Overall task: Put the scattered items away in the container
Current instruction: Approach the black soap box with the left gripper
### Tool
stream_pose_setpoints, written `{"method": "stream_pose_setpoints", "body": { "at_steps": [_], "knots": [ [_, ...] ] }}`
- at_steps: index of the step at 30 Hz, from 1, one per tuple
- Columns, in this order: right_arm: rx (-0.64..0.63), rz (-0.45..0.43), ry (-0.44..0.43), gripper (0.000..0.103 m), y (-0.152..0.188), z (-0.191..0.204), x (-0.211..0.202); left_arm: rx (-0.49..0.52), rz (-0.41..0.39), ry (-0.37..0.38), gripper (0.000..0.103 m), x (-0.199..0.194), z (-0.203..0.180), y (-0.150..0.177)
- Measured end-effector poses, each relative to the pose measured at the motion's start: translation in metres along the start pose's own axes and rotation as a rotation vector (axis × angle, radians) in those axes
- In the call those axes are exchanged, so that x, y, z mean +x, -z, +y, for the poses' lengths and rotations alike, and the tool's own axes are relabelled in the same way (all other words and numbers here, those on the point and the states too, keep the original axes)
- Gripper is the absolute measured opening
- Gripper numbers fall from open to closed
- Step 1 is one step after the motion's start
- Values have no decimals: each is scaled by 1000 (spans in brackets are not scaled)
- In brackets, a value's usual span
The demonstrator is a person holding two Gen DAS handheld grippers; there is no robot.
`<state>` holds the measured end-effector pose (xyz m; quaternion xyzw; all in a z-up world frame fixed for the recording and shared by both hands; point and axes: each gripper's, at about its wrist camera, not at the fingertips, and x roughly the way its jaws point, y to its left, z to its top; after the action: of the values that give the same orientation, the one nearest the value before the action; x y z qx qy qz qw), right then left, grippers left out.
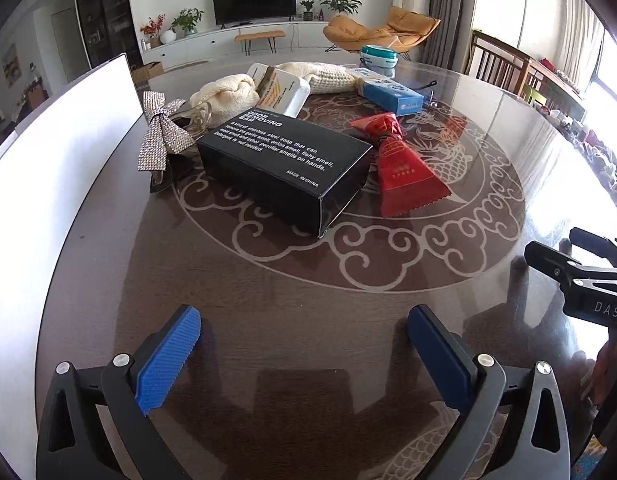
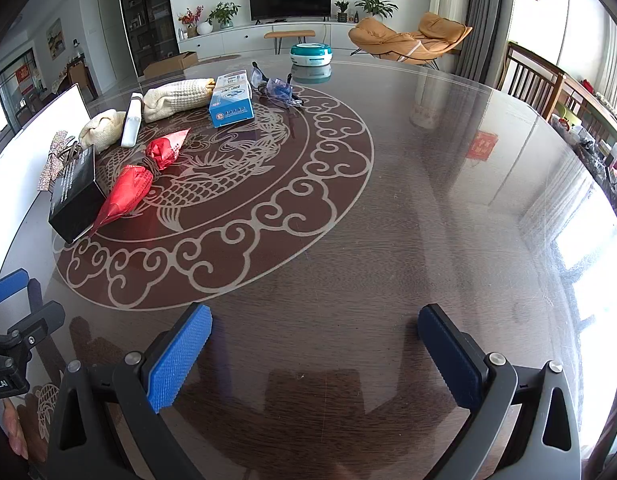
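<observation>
Both claws spread and empty, left claw, right claw, white container cut off at frame edge

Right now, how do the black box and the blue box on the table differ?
The black box is dark with white lettering; the blue box is light blue and white with printed graphics. The black box lies nearest the left hand-held gripper, while the blue box sits farther back, beside the cream cloth. The red packet lies right beside the black box, apart from the blue one. Both are rectangular cartons lying flat, not yet picked up.
</observation>
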<state>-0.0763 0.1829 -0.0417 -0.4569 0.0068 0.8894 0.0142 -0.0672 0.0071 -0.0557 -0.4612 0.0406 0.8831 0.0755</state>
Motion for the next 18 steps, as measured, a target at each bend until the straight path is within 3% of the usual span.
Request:
{"method": "stream_pose_setpoints", "body": {
  "at_steps": [13, 18],
  "knots": [
    [0, 0, 0, 103, 0, 0, 0, -207, 5, -147, 103, 35, 2, -50],
    [0, 0, 0, 103, 0, 1, 0, -225, 11, -159, 103, 42, -8, -58]
  ]
}}
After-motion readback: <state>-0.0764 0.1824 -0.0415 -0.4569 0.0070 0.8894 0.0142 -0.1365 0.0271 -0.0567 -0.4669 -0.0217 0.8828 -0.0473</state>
